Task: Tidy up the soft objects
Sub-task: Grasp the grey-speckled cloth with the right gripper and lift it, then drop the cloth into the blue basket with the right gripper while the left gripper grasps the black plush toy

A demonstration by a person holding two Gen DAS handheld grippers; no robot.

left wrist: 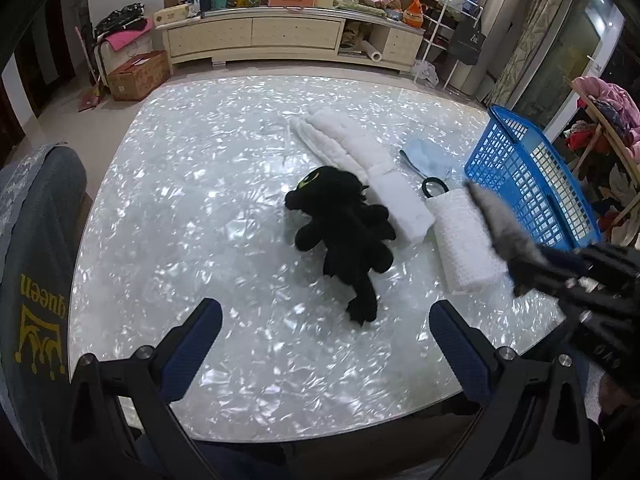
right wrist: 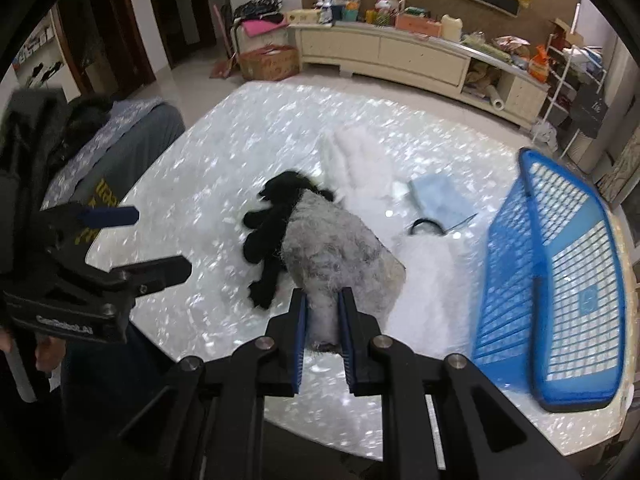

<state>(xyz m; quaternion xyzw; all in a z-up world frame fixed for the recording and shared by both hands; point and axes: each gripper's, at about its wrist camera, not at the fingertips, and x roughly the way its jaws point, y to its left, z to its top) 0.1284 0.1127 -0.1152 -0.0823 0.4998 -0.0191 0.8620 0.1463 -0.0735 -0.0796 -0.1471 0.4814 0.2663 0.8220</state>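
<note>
The fluffy grey plush piece is up off the table, pinched at its near end between the blue pads of the right gripper, jaws drawn narrow around the fur. From the left wrist view it shows as a blurred grey strip hanging in front of the blue plastic lattice basket. That basket stands on the right edge of the shimmering white pearl-pattern tabletop.

Beneath the lifted piece lies the black plush animal, sprawled flat near the table's middle. Just beside it a long white fluffy roll runs away toward the far edge, touching the black toy's side, and a shorter white knitted bundle lies nearer the basket. A pale blue folded cloth and a black ring-shaped band rest between the white roll and the basket.

The left gripper hovers over bare tabletop, jaws wide, nothing between them.
</note>
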